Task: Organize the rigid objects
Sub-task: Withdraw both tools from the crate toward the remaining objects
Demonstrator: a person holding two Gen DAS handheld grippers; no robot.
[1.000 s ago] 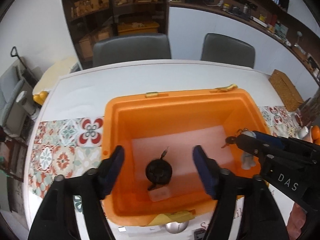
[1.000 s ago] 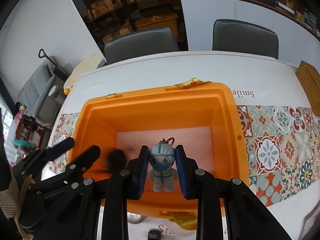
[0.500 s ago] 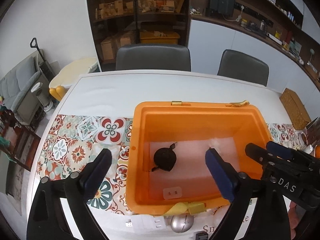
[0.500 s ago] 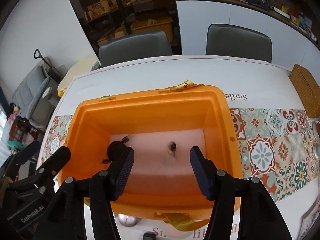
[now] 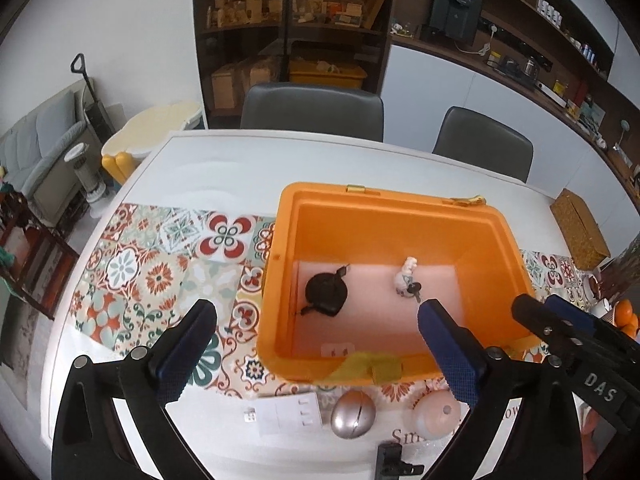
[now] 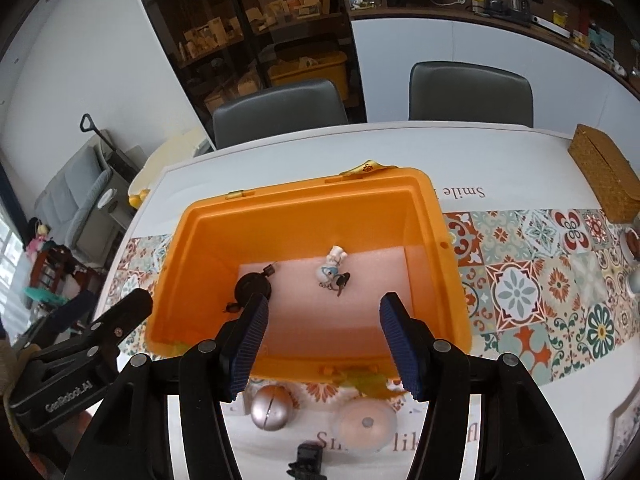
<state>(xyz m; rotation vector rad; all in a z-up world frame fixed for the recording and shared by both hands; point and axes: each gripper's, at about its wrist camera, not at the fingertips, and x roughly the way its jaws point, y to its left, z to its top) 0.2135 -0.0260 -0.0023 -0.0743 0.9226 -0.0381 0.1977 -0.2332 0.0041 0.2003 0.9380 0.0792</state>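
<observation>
An open orange bin [image 5: 400, 216] [image 6: 304, 204] stands on the table. Inside lie a black round reel with a cord [image 5: 326, 290] [image 6: 253, 286] and a small white-and-blue figure keychain [image 5: 406, 278] [image 6: 332, 270]. My left gripper [image 5: 316, 348] is open and empty, above the bin's near left edge. My right gripper [image 6: 324, 344] is open and empty, above the bin's near rim. On the table in front of the bin lie a silver egg [image 5: 354, 414] [image 6: 272, 406], a peach round lid [image 5: 436, 414] [image 6: 366, 420], a white card [image 5: 288, 414] and a small black clip [image 5: 394, 462] [image 6: 306, 460].
A patterned tile runner [image 5: 160, 280] [image 6: 540, 280] crosses the white table. A woven box [image 5: 578, 232] [image 6: 608, 172] sits at the right. Two grey chairs [image 5: 312, 112] [image 6: 470, 92] stand at the far edge. Oranges [image 5: 626, 316] show at the far right.
My right gripper opened and let the figure keychain fall into the bin, where it now lies on its side. Both grippers have pulled back and up from the bin.
</observation>
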